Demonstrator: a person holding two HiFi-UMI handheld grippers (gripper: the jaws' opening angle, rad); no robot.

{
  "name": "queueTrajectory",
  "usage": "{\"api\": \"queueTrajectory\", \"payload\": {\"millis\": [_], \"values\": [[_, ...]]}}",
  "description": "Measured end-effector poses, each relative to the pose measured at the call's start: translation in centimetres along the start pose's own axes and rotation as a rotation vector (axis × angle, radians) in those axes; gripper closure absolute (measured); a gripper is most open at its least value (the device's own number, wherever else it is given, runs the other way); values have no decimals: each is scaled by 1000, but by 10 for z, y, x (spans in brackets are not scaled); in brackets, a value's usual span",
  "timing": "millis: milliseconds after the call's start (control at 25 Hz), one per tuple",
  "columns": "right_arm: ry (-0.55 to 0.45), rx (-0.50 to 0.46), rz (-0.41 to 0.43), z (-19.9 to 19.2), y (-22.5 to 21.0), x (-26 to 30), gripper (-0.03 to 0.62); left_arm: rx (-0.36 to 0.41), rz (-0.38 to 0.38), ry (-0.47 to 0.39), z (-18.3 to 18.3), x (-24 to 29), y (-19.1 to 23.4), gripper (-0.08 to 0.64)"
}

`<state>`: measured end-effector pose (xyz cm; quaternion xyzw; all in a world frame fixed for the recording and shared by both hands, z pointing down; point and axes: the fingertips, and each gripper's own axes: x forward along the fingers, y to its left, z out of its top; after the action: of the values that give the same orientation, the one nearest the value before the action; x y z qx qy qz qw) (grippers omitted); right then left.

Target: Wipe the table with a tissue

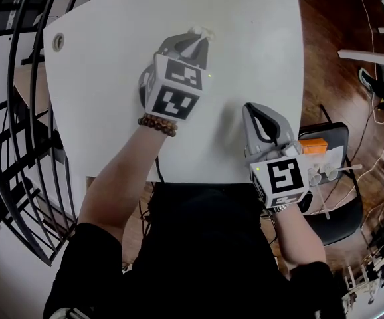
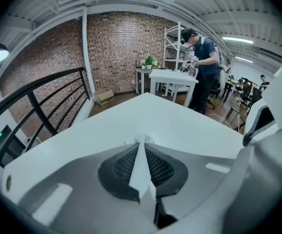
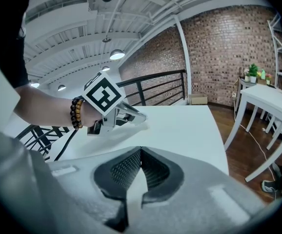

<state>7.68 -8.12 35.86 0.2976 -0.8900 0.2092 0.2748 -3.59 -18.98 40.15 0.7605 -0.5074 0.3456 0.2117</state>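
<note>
The tissue [image 2: 141, 172], a thin white fold mostly hidden between ribbed dark pads, is pinched by the left hand-held gripper [image 1: 196, 37] over the smooth white bench [image 1: 105, 78]; the right hand-held gripper [image 3: 140, 151] is pressed together, holding nothing

One white table [image 1: 112, 78], one tissue [image 2: 142, 167] (in the left jaws), two grippers, left gripper [image 1: 195, 38], right gripper [image 1: 250, 107], one beaded bracelet [image 1: 157, 124].
</note>
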Motion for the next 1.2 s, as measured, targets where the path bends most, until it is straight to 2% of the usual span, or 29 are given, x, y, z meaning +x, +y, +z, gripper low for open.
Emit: {"api": "queueTrajectory", "payload": {"millis": [280,640,1200], "values": [[11,13,-24,-8,-7,-9,604,34,-50,-42,33,19,-26,538],[29,39,-69,-26,-27,-22,604,28,-78,-67,55,50,-43,538],[47,107,-122,-46,-47,-40,604,25,-76,-7,54,86,-49,538]]}}
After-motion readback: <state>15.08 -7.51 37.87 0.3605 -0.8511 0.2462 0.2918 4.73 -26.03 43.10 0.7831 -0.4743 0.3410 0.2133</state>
